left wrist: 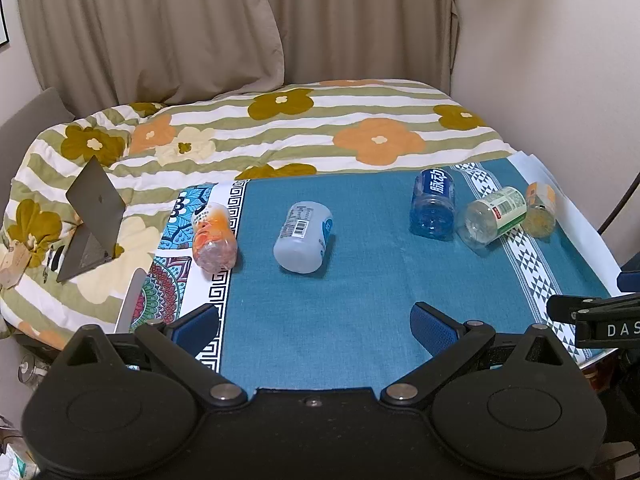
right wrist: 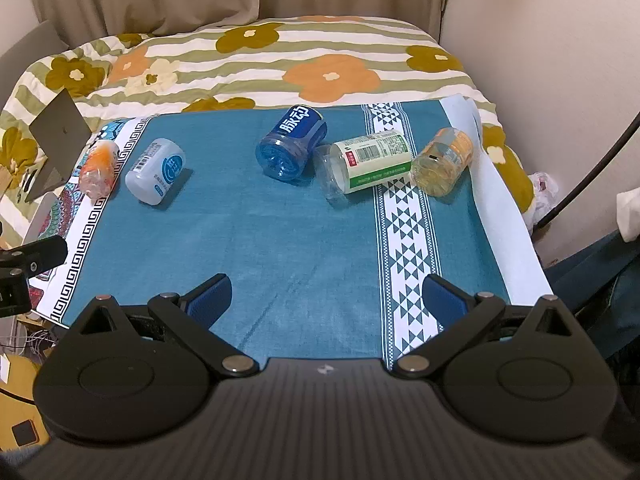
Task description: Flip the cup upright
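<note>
Several cut-bottle cups lie on their sides on the blue tablecloth [left wrist: 360, 280]. From left: an orange cup [left wrist: 213, 239], a white cup [left wrist: 304, 237], a blue cup [left wrist: 433, 208], a clear green-labelled cup [left wrist: 493, 216] and a yellow cup [left wrist: 541, 210]. In the right wrist view they are the orange [right wrist: 99, 167], white [right wrist: 156, 171], blue [right wrist: 292, 142], green-labelled [right wrist: 368, 164] and yellow [right wrist: 442, 160] cups. My left gripper [left wrist: 316, 326] is open and empty near the front edge. My right gripper [right wrist: 326, 294] is open and empty, also near the front.
A flowered quilt [left wrist: 280, 132] covers the bed behind the cloth. A grey laptop [left wrist: 94, 220] stands propped at the left. Curtains and a wall lie behind. A white cloth strip [right wrist: 504, 208] edges the right side. A black cable [right wrist: 592, 168] runs at far right.
</note>
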A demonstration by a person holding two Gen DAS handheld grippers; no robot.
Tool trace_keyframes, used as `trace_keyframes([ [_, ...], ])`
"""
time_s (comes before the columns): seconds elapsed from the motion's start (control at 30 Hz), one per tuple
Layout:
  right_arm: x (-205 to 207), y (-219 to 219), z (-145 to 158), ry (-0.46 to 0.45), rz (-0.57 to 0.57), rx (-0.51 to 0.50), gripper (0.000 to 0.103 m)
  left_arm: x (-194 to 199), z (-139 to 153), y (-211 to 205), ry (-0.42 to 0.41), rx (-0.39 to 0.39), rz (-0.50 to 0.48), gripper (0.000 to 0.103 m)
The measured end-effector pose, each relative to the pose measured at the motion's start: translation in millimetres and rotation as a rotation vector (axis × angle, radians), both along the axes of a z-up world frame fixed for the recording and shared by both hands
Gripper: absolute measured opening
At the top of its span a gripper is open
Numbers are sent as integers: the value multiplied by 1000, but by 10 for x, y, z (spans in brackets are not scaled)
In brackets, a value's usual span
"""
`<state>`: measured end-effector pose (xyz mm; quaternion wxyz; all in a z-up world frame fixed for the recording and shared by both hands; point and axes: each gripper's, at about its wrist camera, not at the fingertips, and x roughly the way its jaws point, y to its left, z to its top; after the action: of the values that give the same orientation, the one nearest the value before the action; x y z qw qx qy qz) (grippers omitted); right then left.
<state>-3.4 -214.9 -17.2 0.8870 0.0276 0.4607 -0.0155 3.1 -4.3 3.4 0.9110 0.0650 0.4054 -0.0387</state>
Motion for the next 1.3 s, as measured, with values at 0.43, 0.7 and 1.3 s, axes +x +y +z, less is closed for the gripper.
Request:
trace_keyframes([
  [0.43,-7,-1,3,0,-2,-2,103,7,3,6,0,-2,2,103],
  [0.7,1,-8,4,-1,-1,-4,103,5,4,21,1,-4,3,103],
  [1.3,-12,10,10,-2,-1,-6,103,-3,9,54,2,-8,5,103],
])
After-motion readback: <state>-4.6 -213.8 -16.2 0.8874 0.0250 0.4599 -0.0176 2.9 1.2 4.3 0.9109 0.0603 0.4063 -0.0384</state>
